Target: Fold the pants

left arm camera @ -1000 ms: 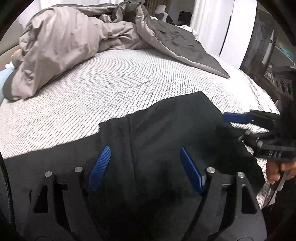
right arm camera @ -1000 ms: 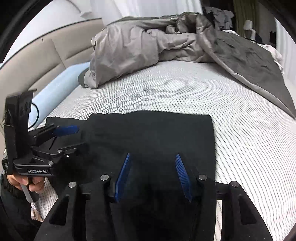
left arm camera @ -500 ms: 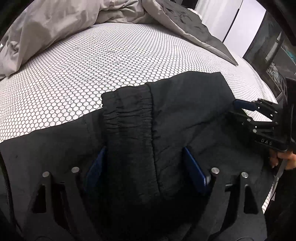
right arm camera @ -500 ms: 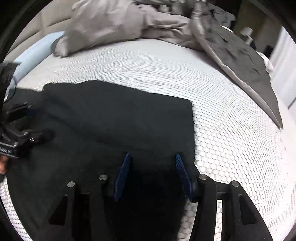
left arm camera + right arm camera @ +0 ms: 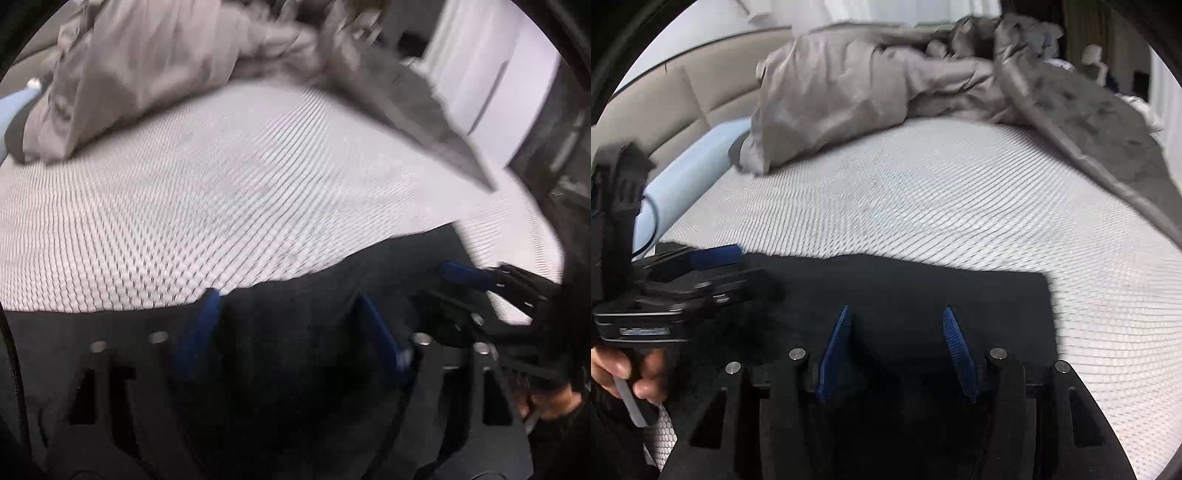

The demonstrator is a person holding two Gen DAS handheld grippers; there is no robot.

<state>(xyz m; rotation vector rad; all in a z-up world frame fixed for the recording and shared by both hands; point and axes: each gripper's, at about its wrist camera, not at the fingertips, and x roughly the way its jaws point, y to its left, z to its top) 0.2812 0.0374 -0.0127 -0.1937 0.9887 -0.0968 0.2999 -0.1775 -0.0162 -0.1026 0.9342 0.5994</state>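
Black pants [image 5: 923, 291] lie flat on the near part of the bed [image 5: 942, 206], folded edge facing the grey duvet [image 5: 849, 96]. Left hand-held gripper [image 5: 288, 328] hangs over the pants, jaws partly apart and closing, fabric below them, none clearly pinched. Right hand-held gripper [image 5: 895, 343] is about half open over the pants' right end, nothing gripped. Both views blurred.

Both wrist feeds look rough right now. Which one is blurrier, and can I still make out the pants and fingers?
Left wrist view: heavy motion smear across the mattress and duvet; black pants read as a dark mass, blue fingers soft. Right wrist view: milder blur; the pants' edge and the fingers are clearer. Both bow strongly at the fisheye rim.
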